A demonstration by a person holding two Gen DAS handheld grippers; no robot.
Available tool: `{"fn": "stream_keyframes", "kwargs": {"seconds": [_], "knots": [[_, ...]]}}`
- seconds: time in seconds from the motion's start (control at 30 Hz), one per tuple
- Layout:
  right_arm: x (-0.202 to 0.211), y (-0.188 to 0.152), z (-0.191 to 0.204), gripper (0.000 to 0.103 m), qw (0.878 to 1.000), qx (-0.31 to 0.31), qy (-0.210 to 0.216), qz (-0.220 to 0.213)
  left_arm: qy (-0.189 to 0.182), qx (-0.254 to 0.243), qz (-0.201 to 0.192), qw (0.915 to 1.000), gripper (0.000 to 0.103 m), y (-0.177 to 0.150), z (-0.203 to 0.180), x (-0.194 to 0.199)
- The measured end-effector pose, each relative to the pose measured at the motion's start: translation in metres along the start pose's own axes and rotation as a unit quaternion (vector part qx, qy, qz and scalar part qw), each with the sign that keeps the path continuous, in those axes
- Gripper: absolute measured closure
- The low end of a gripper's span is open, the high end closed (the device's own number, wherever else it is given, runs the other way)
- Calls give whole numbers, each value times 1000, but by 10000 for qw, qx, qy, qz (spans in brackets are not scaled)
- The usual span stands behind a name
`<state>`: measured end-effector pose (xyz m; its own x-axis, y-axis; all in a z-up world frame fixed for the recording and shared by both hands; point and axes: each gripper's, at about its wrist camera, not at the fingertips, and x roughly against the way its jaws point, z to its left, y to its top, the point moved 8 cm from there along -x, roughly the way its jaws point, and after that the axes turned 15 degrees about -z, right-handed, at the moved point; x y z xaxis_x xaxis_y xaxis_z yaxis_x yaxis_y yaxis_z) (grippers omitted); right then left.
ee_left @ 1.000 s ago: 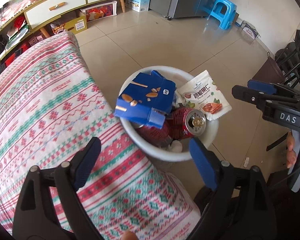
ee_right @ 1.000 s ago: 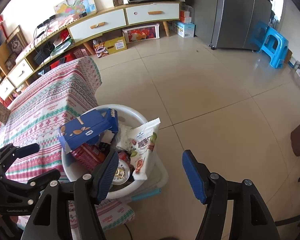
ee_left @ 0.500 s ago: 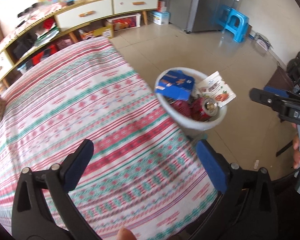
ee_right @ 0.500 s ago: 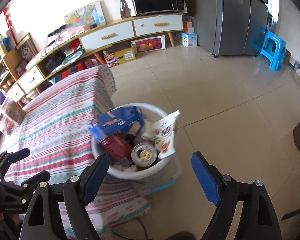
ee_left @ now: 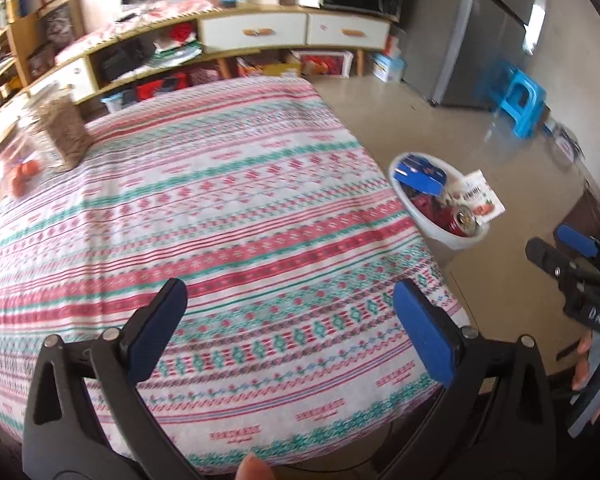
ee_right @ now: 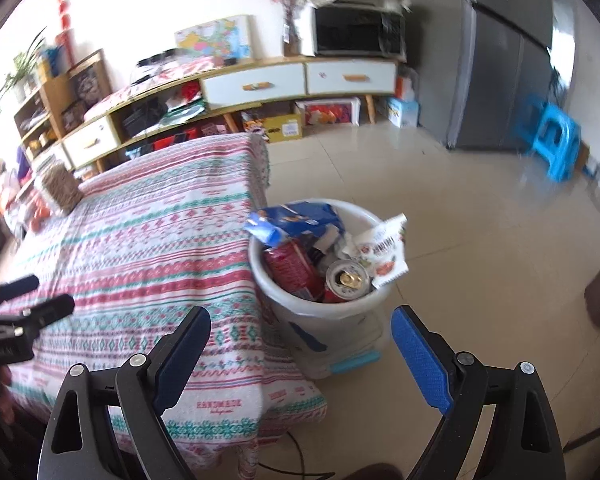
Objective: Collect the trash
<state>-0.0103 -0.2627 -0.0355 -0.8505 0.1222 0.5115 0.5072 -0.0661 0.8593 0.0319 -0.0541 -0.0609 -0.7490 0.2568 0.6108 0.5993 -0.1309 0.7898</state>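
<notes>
A white trash bin (ee_right: 328,320) stands on the floor at the table's right edge, also in the left wrist view (ee_left: 456,240). It holds a blue carton (ee_right: 296,220), a red can (ee_right: 346,280), a red packet (ee_right: 292,270) and a white snack bag (ee_right: 386,250). My left gripper (ee_left: 292,328) is open and empty above the striped tablecloth (ee_left: 204,216). My right gripper (ee_right: 300,360) is open and empty, back from the bin and above it.
A woven brown box (ee_left: 64,136) and blurred orange items (ee_left: 22,170) sit at the table's far left. A long cabinet (ee_right: 260,80), a microwave (ee_right: 356,32), a grey fridge (ee_right: 500,60) and a blue stool (ee_right: 552,140) stand beyond. Tiled floor lies right of the bin.
Both grippers have pulled back and up from the bin, which now looks smaller. The left view has swung left over the tablecloth. Both stay open and empty.
</notes>
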Motion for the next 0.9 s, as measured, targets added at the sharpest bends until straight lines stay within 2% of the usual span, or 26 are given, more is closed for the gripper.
{"fn": "stream_keyframes", "kwargs": {"seconds": [0.2, 0.37, 0.9], "knots": [[12, 5, 36, 10, 9974, 540, 183, -439, 229, 101, -380, 9990, 1, 0, 16, 19], [12, 6, 51, 10, 9938, 877, 118, -677, 519, 172, -532, 9971, 1, -7, 30, 27], [-2, 1, 58, 10, 9952, 840, 132, -482, 366, 218, -394, 9983, 1, -20, 26, 32]]}}
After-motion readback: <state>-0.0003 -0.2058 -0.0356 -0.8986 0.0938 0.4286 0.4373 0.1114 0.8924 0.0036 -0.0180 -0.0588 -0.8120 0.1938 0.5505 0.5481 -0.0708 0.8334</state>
